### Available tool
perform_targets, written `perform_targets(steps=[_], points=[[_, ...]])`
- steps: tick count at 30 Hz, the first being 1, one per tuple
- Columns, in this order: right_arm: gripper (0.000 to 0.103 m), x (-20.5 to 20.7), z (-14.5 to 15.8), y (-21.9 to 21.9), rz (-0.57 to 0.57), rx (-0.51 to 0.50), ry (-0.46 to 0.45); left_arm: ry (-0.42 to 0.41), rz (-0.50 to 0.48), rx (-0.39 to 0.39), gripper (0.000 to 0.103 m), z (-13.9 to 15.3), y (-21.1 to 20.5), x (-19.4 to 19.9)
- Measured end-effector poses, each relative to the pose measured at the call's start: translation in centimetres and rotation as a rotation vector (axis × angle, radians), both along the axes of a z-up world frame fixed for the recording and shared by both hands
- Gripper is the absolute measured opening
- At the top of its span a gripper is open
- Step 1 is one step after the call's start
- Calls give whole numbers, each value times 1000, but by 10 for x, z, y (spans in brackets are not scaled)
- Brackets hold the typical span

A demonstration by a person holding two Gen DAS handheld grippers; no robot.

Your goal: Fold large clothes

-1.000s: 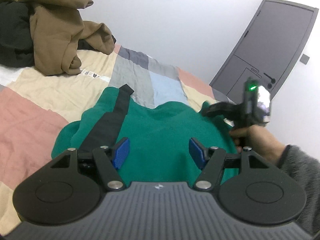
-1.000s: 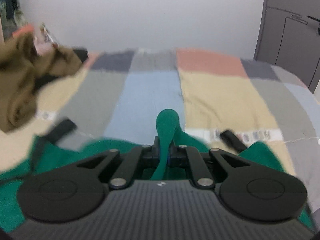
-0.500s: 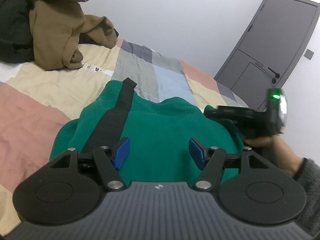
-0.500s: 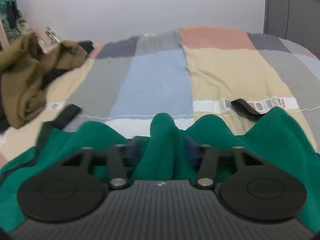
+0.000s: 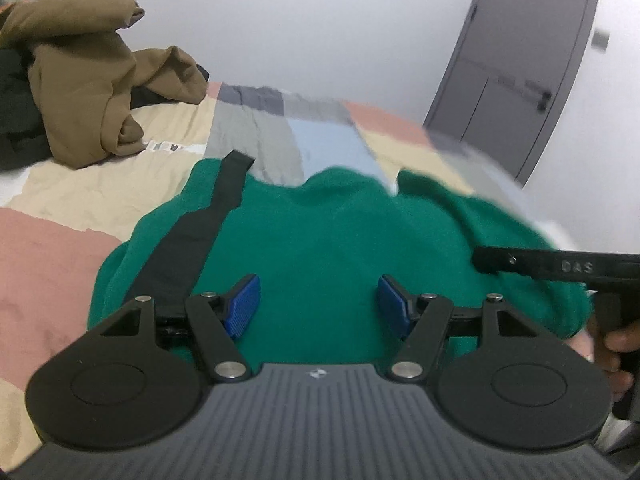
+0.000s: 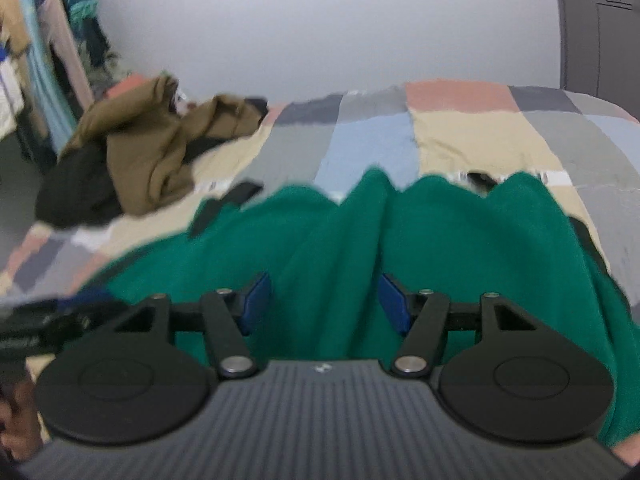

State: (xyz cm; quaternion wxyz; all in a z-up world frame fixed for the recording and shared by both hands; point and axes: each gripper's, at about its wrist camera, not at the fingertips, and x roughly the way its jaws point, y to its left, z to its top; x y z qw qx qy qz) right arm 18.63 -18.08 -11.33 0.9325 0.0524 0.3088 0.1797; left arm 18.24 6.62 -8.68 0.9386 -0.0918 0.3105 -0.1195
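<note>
On the far left of the patchwork bedspread point(image 5: 72, 204) we see a heap of brown clothing point(image 5: 92, 80) with something black point(image 5: 20, 128) tucked under it, well apart from our work. Moving right, the green fleece garment point(image 5: 320, 240) lies spread across the bed in front of us, bunched into soft ridges along its far edge, with a black strap or trim band point(image 5: 200, 232) running down its left side. Our left gripper point(image 5: 318, 304) hovers over the near part of the green fabric with its blue pads point(image 5: 242, 306) spread wide and nothing between them. Further right, our right gripper point(image 6: 324, 302) is likewise released, its blue pads point(image 6: 394, 302) wide apart on either side of a raised fold of the green cloth, not pinching it. A second black strap end point(image 6: 480, 180) peeks out at the garment's far right edge, and a grey door point(image 5: 520, 80) stands beyond the bed. We judge that the fold is partly made and the next grip is being chosen. To do this well, we should lower each gripper onto a clear edge or corner, close on one layer only, smooth the ridges flat before folding, and keep both hands level so the fleece does not skew.
</note>
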Motion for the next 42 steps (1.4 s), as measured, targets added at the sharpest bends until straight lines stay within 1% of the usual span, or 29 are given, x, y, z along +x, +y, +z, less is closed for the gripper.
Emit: perform_targets(steps=[1, 3, 4, 7, 12, 15, 17, 19, 21, 24, 28, 30, 32, 33, 36, 38, 40, 42], points=[[61, 0, -5, 1, 9, -4, 21, 12, 0, 8, 70, -2, -1, 1], [61, 0, -18, -2, 3, 30, 43, 42, 4, -4, 70, -7, 0, 4], [63, 0, -23, -1, 5, 30, 40, 53, 4, 1, 70, -10, -1, 6], [64, 1, -28, 8, 23, -13, 22, 66, 5, 25, 72, -16, -3, 10], [65, 1, -33, 16, 22, -47, 4, 77, 9, 17, 72, -21, 0, 16], [65, -1, -32, 7, 25, -8, 13, 67, 22, -8, 72, -16, 3, 9], [65, -5, -30, 2, 20, 17, 19, 73, 29, -11, 72, -7, 2, 0], [65, -11, -28, 4, 24, 2, 15, 73, 18, -31, 73, 4, 2, -11], [65, -17, -26, 7, 34, -21, 5, 79, 15, -61, 75, 13, 2, -24], [65, -21, -25, 6, 29, -11, 9, 106, 35, -137, 77, 20, 6, -39], [65, -26, -24, 1, 12, 29, 29, 193, 66, -267, 78, 12, 15, -45], [65, -27, -24, -2, 6, 47, 37, 254, 66, -349, 83, 3, 19, -43], [65, -29, -24, -4, -5, 69, 46, 323, 67, -439, 83, -8, 26, -38], [65, -28, -24, -5, -8, 75, 49, 348, 73, -472, 83, -13, 29, -37], [65, -25, -25, -5, -14, 87, 56, 422, 110, -542, 83, -28, 38, -31], [65, -24, -27, -6, -19, 99, 59, 470, 153, -581, 83, -38, 44, -29], [65, -22, -28, -7, -22, 107, 61, 502, 190, -637, 84, -49, 52, -28], [65, -21, -28, -7, -27, 117, 63, 519, 229, -713, 84, -62, 59, -26]])
